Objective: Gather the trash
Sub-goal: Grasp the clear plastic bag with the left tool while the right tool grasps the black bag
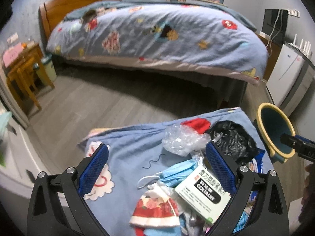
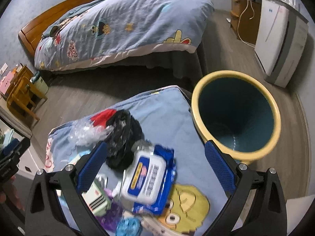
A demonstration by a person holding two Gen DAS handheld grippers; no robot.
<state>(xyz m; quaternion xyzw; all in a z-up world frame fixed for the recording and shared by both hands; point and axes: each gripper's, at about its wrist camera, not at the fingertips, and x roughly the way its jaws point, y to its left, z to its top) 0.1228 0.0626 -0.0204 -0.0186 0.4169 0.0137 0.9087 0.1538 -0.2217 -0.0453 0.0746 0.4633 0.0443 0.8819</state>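
Observation:
Trash lies heaped on a blue cartoon-print quilt [image 1: 130, 147]. My left gripper [image 1: 157, 167] is open above a white and black medicine box [image 1: 204, 194], a blue face mask [image 1: 177, 173], a red floral cloth [image 1: 155, 210] and clear crumpled plastic [image 1: 183, 139]. A black plastic bag [image 1: 234, 139] lies just beyond its right finger. My right gripper [image 2: 155, 167] hovers open over a blue and white wet-wipes pack [image 2: 149, 181], beside the black bag [image 2: 122, 137]. The yellow-rimmed teal bin [image 2: 236, 114] stands on the floor to the right, with nothing visible inside.
A bed with a blue cartoon duvet [image 1: 157, 37] fills the back. A wooden table and stool [image 1: 23, 72] stand at the left beside a small lidded bin [image 1: 47, 66]. A white fridge [image 2: 275, 31] is at the right. Grey wood floor [image 1: 88, 102] lies between.

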